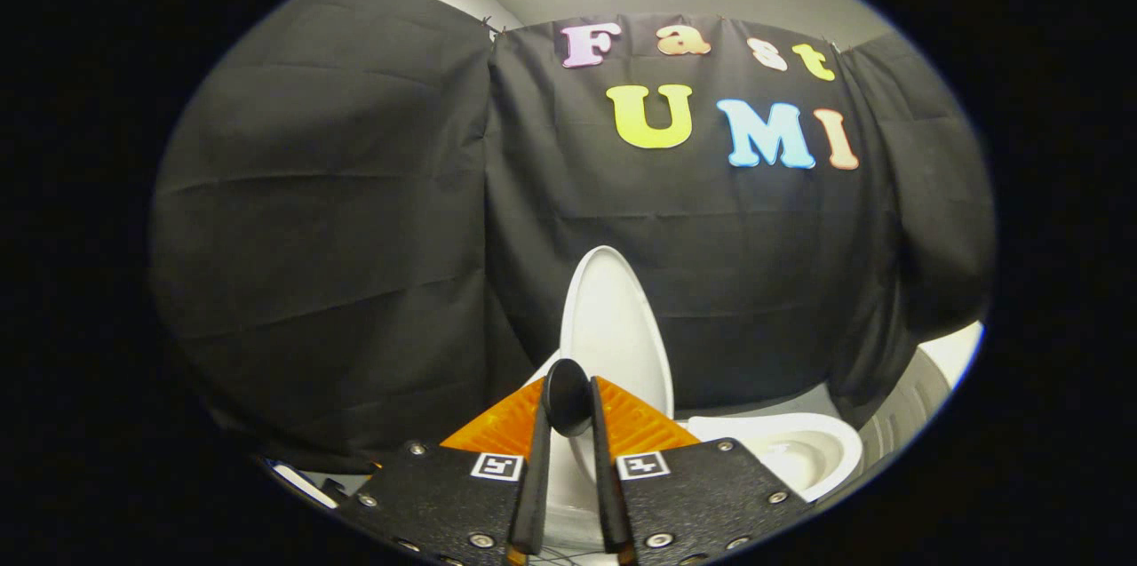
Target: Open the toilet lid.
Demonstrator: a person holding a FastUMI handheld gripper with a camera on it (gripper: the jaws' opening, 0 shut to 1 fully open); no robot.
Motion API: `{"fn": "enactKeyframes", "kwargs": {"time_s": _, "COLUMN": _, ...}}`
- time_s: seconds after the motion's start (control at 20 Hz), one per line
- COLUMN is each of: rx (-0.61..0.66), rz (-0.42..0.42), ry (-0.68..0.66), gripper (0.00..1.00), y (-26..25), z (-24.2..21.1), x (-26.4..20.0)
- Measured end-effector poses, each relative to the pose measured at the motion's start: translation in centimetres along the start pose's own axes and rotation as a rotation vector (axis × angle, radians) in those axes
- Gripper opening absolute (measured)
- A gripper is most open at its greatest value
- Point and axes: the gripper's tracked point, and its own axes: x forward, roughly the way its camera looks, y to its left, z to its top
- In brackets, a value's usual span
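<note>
Standing raised just beyond the jaws [568, 424], the toilet lid [613, 326] rises with its long axis vertical, rounded end up, against the black cloth wall [355, 237]. The jaws sit narrow, apparently holding nothing. The open bowl [799, 450] lies right of them. No readable labels.
</note>
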Motion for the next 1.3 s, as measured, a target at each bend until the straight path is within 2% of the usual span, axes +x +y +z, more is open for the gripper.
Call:
{"fn": "enactKeyframes", "kwargs": {"time_s": 0.1, "rx": 0.08, "rz": 0.028, "ry": -0.03, "gripper": 0.55, "y": -0.4, "z": 0.9, "x": -0.9}}
{"fn": "enactKeyframes", "kwargs": {"time_s": 0.25, "rx": 0.07, "rz": 0.064, "ry": -0.086, "gripper": 0.94, "y": -1.1, "z": 3.0, "x": -2.2}}
{"fn": "enactKeyframes", "kwargs": {"time_s": 0.35, "rx": 0.086, "rz": 0.106, "ry": -0.131, "gripper": 0.95, "y": -1.2, "z": 4.6, "x": -3.7}}
{"fn": "enactKeyframes", "kwargs": {"time_s": 0.5, "rx": 0.122, "rz": 0.146, "ry": -0.257, "gripper": 0.95, "y": -2.0, "z": 9.6, "x": -6.7}}
{"fn": "enactKeyframes", "kwargs": {"time_s": 0.75, "rx": 0.095, "rz": 0.082, "ry": -0.444, "gripper": 0.95, "y": -8.1, "z": 16.8, "x": -11.1}}
{"fn": "enactKeyframes", "kwargs": {"time_s": 0.9, "rx": 0.053, "rz": 0.01, "ry": -0.564, "gripper": 0.95, "y": -13.8, "z": 20.0, "x": -14.2}}
{"fn": "enactKeyframes", "kwargs": {"time_s": 1.0, "rx": 0.034, "rz": -0.041, "ry": -0.592, "gripper": 0.95, "y": -17.9, "z": 20.6, "x": -15.4}}
{"fn": "enactKeyframes", "kwargs": {"time_s": 1.3, "rx": 0.073, "rz": -0.272, "ry": -0.526, "gripper": 0.95, "y": -33.0, "z": 17.5, "x": -18.8}}
